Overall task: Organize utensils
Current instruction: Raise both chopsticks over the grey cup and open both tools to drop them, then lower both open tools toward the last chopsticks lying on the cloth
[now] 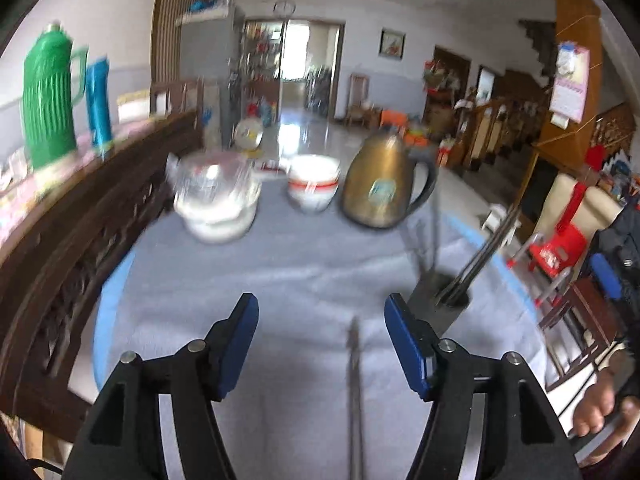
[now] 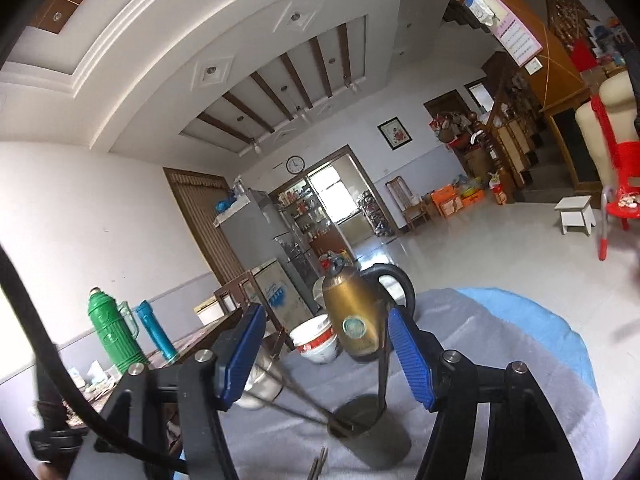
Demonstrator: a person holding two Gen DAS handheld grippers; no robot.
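Cup [image 2: 370, 436] holds slanting chopsticks [image 2: 296, 398].

Open gripper [image 2: 326, 354] above utensil cup [image 2: 370, 434]

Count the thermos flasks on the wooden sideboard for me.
2: a green flask at the left end of the sideboard, and a blue flask just right of it. None seems hidden.

Daylight enters through the far doorway [image 1: 296, 52], overexposed, with glare on the polished floor [image 1: 296, 132]. Left wrist view shows heavy motion blur throughout; right wrist view is sharper. Both show strong fisheye bending and black corners. Shadows on the counter [image 1: 280, 264] are soft.
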